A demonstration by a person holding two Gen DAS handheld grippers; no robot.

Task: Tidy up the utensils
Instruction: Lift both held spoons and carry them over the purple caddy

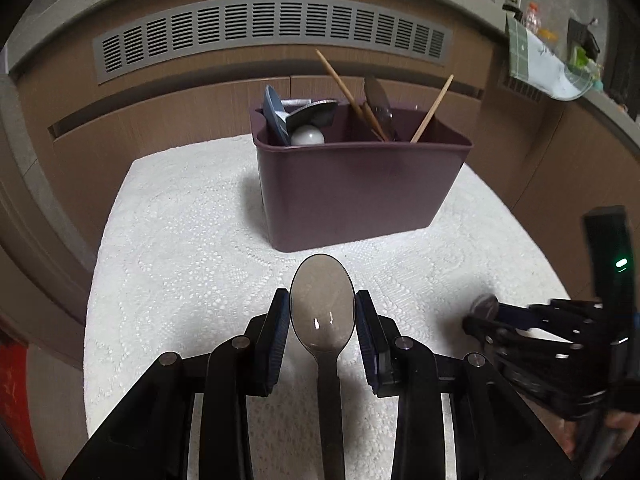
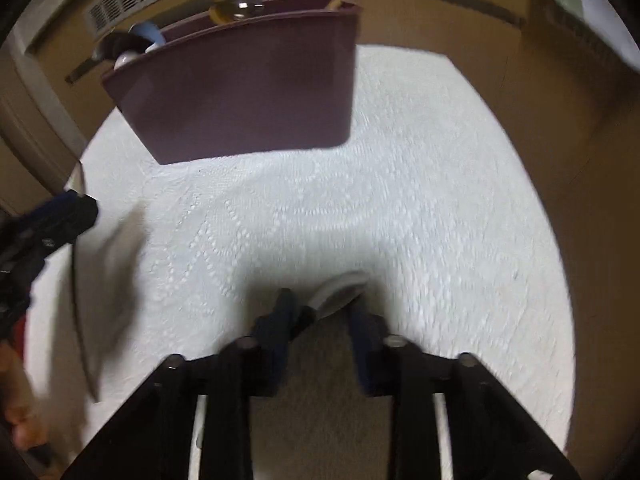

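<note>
Metal spoon: sitting bowl-forward between the pads of the left hand-held gripper, handle running back under the camera; held clear above the cloth.
Left hand-held gripper: gripping the metal spoon, both pads pressing on the sides of the bowl.
White spoon: pale bowl sticking out ahead of the right hand-held gripper, tilted; picture is blurring here.
Right hand-held gripper: jaws standing narrow with the white spoon's neck between them; appearing to be clamping it, though contact on the right pad is unclear.
Purple caddy: standing upright on the cloth, beyond both grippers, well apart from them.
Caddy contents: wooden chopsticks leaning out of the right compartment; blue spoon and further utensils in the left.
Worktop: lying under a white lace cloth.
Background: slatted vent running along the wall panel behind.
</note>
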